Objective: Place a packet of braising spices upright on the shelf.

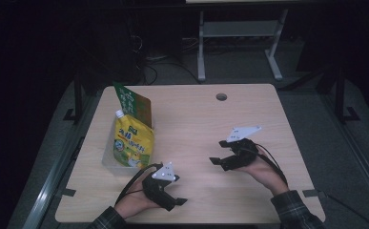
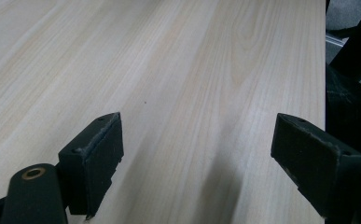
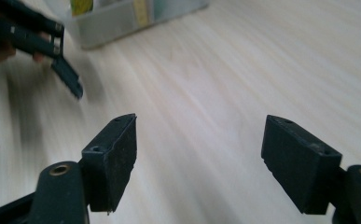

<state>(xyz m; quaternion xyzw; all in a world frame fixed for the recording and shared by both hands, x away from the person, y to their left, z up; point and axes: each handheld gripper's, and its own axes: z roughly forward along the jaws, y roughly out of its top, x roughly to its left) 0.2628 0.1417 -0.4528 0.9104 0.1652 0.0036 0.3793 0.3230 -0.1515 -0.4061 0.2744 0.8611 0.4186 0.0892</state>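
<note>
A yellow spouted pouch leans in a clear plastic bin at the table's left, with a green and orange carton upright behind it. My left gripper is held low over the wooden table near its front edge, right of the bin. Its jaws are open and empty in the left gripper view. My right gripper hovers at mid-table, pointing left, open with nothing between its jaws. The right gripper view also shows the left gripper and the bin farther off.
A round cable hole sits near the table's far edge. Bare wood lies ahead of both grippers. Beyond the table stand a metal desk frame and cables on a dark floor.
</note>
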